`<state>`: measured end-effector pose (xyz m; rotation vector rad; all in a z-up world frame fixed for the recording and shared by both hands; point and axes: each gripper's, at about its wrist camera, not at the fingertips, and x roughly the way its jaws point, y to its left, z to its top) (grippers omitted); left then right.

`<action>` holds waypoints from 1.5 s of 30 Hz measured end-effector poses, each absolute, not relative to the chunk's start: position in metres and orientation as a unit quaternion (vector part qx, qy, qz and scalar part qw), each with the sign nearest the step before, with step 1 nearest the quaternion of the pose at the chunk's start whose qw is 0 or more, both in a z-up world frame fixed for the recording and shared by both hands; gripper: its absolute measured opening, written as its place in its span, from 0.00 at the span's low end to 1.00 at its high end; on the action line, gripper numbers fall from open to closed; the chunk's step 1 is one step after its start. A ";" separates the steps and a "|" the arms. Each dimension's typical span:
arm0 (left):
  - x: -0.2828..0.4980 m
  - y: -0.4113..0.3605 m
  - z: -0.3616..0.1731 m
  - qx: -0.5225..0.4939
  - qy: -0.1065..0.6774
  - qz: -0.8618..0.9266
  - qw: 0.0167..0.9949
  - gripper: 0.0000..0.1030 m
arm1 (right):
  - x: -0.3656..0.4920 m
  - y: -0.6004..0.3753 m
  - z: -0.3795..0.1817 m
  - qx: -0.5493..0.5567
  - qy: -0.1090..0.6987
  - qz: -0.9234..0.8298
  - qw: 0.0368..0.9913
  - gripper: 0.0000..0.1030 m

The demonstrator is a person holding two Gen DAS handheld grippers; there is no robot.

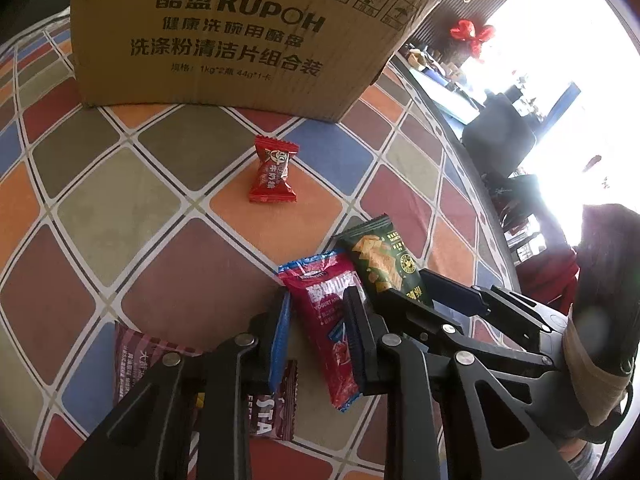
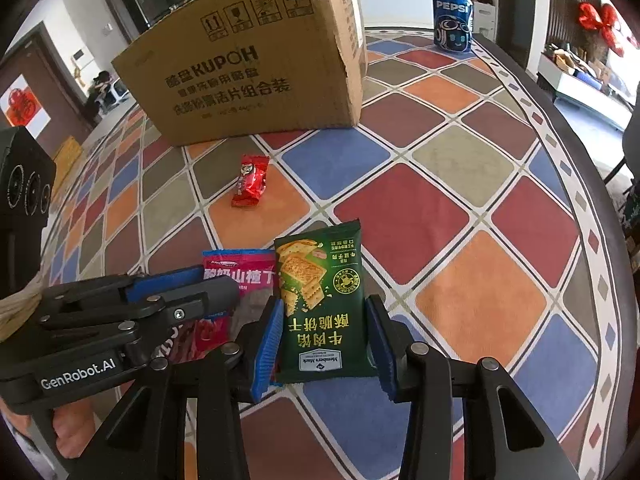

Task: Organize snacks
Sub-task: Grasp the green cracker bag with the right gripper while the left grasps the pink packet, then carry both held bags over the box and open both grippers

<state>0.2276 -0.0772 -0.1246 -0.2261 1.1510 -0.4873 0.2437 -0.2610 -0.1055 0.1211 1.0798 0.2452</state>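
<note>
A red yogurt-hawthorn packet (image 1: 320, 332) sits between the fingers of my left gripper (image 1: 320, 298), whose pads close in on its long edges. Beside it on its right, a green cracker packet (image 2: 320, 304) lies lengthwise in my right gripper (image 2: 324, 302), a blue pad touching each side. Both packets rest on the checked tablecloth (image 2: 460, 208). Further off, a small red wrapped candy (image 1: 272, 172) stands alone in front of the cardboard box (image 1: 240, 32). In the right wrist view the left gripper (image 2: 192, 284) reaches in from the left over the red packet (image 2: 236, 268).
A maroon packet (image 1: 132, 360) and a brown one (image 1: 276, 400) lie under the left gripper's frame. A Pepsi can (image 2: 452, 20) stands at the far table edge, right of the box (image 2: 256, 72). The round table's rim (image 2: 576, 168) curves along the right.
</note>
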 end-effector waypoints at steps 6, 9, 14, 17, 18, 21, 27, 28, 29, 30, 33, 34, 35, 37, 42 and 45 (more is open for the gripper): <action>0.217 -0.083 -0.110 -0.078 0.511 -0.225 0.826 0.18 | 0.241 -0.264 -0.104 0.074 0.513 0.116 0.848 0.41; 0.213 -0.084 -0.102 -0.066 0.496 -0.219 0.837 0.15 | 0.238 -0.265 -0.099 0.083 0.505 0.118 0.851 0.41; 0.208 -0.083 -0.091 -0.055 0.477 -0.217 0.850 0.11 | 0.236 -0.264 -0.088 0.080 0.490 0.117 0.860 0.41; 0.207 -0.083 -0.091 -0.053 0.475 -0.218 0.851 0.11 | 0.236 -0.264 -0.082 0.084 0.484 0.121 0.863 0.41; 0.207 -0.083 -0.090 -0.055 0.474 -0.217 0.851 0.11 | 0.236 -0.263 -0.080 0.084 0.481 0.122 0.864 0.41; 0.207 -0.082 -0.086 -0.058 0.467 -0.214 0.856 0.11 | 0.234 -0.262 -0.075 0.087 0.477 0.126 0.865 0.41; 0.204 -0.078 -0.068 -0.055 0.441 -0.206 0.872 0.11 | 0.232 -0.259 -0.064 0.087 0.463 0.133 0.872 0.41; 0.204 -0.077 -0.066 -0.056 0.437 -0.205 0.874 0.11 | 0.231 -0.259 -0.061 0.087 0.461 0.133 0.873 0.41; 0.203 -0.075 -0.062 -0.055 0.432 -0.203 0.877 0.11 | 0.232 -0.259 -0.059 0.088 0.458 0.134 0.875 0.41; 0.203 -0.075 -0.059 -0.054 0.428 -0.202 0.879 0.11 | 0.232 -0.258 -0.056 0.089 0.454 0.135 0.876 0.41; 0.204 -0.071 -0.050 -0.052 0.414 -0.199 0.887 0.11 | 0.232 -0.257 -0.049 0.090 0.444 0.136 0.881 0.41; 0.204 -0.069 -0.047 -0.053 0.410 -0.198 0.889 0.11 | 0.233 -0.257 -0.046 0.091 0.441 0.137 0.882 0.41; 0.205 -0.067 -0.043 -0.053 0.405 -0.196 0.891 0.11 | 0.233 -0.257 -0.042 0.092 0.436 0.138 0.884 0.41; 0.206 -0.064 -0.036 -0.053 0.396 -0.194 0.896 0.11 | 0.235 -0.255 -0.035 0.092 0.428 0.139 0.888 0.41; 0.209 -0.055 -0.019 -0.056 0.375 -0.188 0.906 0.11 | 0.239 -0.249 -0.020 0.094 0.408 0.144 0.897 0.41; 0.211 -0.051 -0.009 -0.055 0.359 -0.185 0.913 0.11 | 0.244 -0.246 -0.010 0.093 0.395 0.147 0.902 0.41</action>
